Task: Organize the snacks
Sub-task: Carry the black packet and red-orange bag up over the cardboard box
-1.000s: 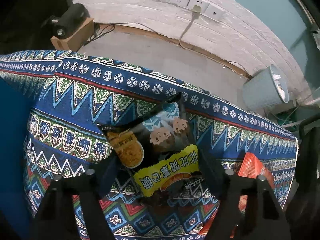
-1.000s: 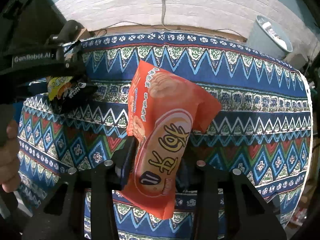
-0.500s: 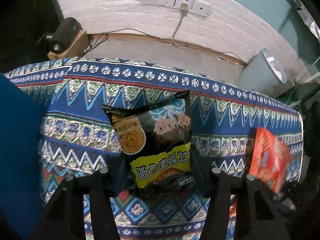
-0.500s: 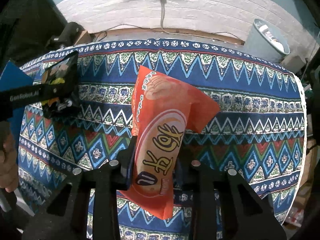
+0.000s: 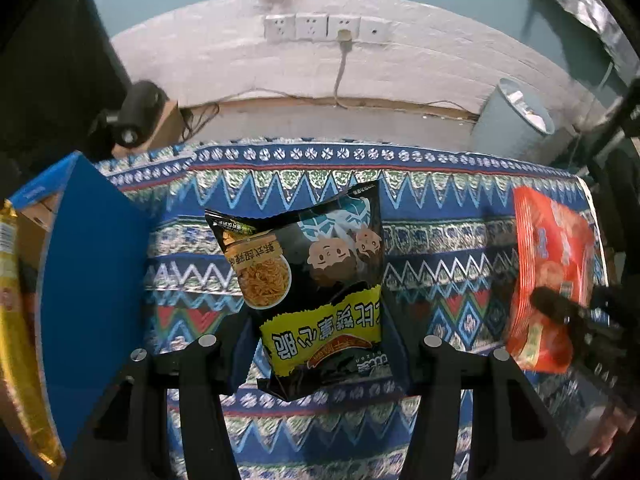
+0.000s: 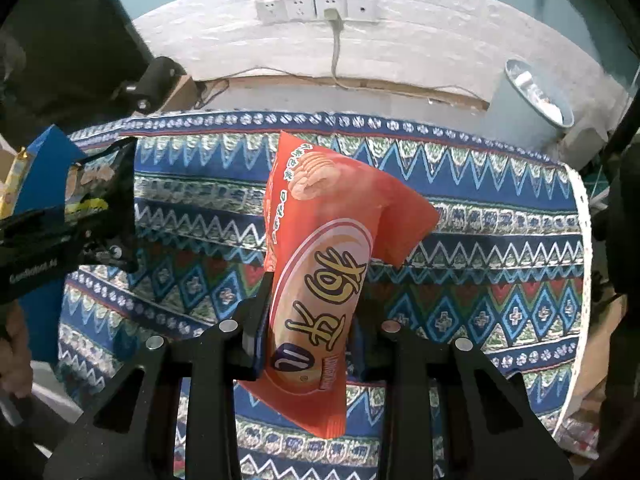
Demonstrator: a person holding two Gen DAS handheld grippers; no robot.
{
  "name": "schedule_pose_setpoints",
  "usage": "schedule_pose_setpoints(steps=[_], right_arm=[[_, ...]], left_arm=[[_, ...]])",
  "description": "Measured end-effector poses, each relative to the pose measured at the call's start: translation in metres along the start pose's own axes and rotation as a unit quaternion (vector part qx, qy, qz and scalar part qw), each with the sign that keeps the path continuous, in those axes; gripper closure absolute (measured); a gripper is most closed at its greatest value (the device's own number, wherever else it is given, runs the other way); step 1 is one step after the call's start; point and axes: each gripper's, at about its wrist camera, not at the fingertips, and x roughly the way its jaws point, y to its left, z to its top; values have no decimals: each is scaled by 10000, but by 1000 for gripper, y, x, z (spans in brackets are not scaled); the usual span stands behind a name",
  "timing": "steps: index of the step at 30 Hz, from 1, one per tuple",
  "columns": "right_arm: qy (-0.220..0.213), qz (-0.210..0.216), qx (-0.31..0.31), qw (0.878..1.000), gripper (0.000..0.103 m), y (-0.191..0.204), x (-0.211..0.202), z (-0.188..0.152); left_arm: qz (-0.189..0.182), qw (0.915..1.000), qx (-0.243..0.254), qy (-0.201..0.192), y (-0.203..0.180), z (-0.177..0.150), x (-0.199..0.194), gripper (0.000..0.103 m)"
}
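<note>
My left gripper (image 5: pixel 320 354) is shut on a black and yellow snack bag (image 5: pixel 312 280) and holds it above the patterned tablecloth (image 5: pixel 440 240). My right gripper (image 6: pixel 308 340) is shut on an orange-red snack bag (image 6: pixel 332 248), also held above the cloth. The orange bag shows at the right of the left wrist view (image 5: pixel 548 280). The black bag shows at the left of the right wrist view (image 6: pixel 104 192). A blue box (image 5: pixel 80 280) stands at the left, with a yellow packet (image 5: pixel 12 300) inside it.
A grey waste bin (image 5: pixel 516 124) stands on the floor beyond the table's far right corner. A black camera on a cardboard box (image 5: pixel 140 120) sits at the far left. Wall sockets with a cable (image 5: pixel 340 32) are on the back wall.
The left gripper has lifted and pulled back with the black bag, bringing the blue box into view at the left. The right gripper has kept the orange bag nearly still.
</note>
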Motion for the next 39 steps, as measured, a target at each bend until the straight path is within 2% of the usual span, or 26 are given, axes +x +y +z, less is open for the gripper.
schedule_pose_setpoints(steps=[10,17,21,28,39], right_arm=[[-291,67,-302,9991,73,23,-37,2],[-472,197,-527,9973,73,50,-61,3],[-567,304,-697,9955,73,71,-72,3],[-694,575,-966,9912,73,110,-87,9],[-849,903,-1303,9837,73,167,-99,26]], left_arm=[[137,9994,214,-241,13,-24,-43,46],[219,9974,380,-572,24,-41,-83,46],[273,9964,333,-730,37,-47,-102,46],[578,9920,339,-1069,56,-55,-129,46],[532,9898,25,-1320,99,-68,-154,46]])
